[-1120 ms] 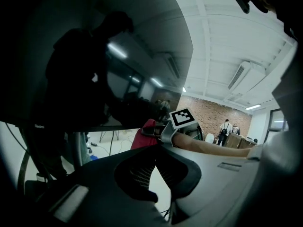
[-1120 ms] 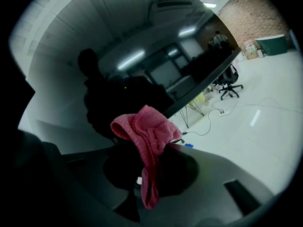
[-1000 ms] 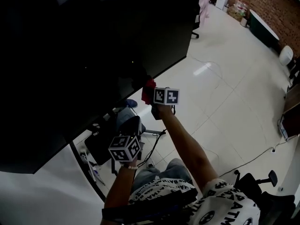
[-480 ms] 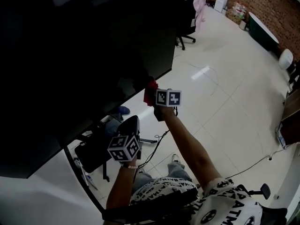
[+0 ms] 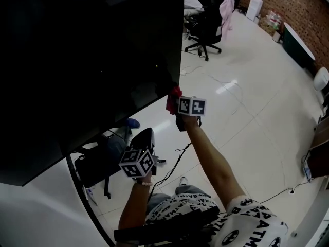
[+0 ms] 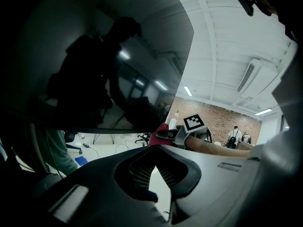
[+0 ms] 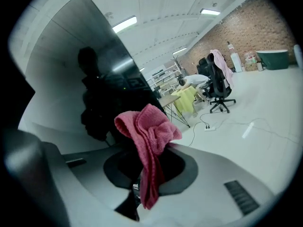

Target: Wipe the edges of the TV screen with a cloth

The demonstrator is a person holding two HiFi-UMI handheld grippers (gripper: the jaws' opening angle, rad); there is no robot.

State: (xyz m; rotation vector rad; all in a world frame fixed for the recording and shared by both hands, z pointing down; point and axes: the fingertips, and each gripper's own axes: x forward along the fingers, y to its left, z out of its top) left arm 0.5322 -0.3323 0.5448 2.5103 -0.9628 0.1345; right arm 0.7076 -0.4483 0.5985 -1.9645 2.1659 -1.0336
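Note:
The big dark TV screen [image 5: 87,60] fills the upper left of the head view. A red cloth [image 5: 173,96] is bunched against the screen's bottom edge, close to its lower right corner. My right gripper [image 5: 177,104] is shut on that cloth, the marker cube just behind it. In the right gripper view the cloth [image 7: 149,131] hangs out of the jaws in front of the TV screen [image 7: 109,89]. My left gripper [image 5: 145,138] hangs lower, below the screen and apart from it, shut with nothing in it. In the left gripper view the cloth [image 6: 160,130] shows under the screen [image 6: 94,56].
An office chair [image 5: 208,27] with a pink garment stands on the white tiled floor beyond the TV. Cables [image 5: 175,161] and a dark stand base [image 5: 95,166] lie under the screen. A brick wall [image 5: 293,4] runs at the far right. People [image 6: 234,136] stand far off.
My right gripper has carried the cloth rightward along the screen's bottom edge, closer to the lower right corner. The left gripper has hardly moved. The view has shifted, bringing the chair in.

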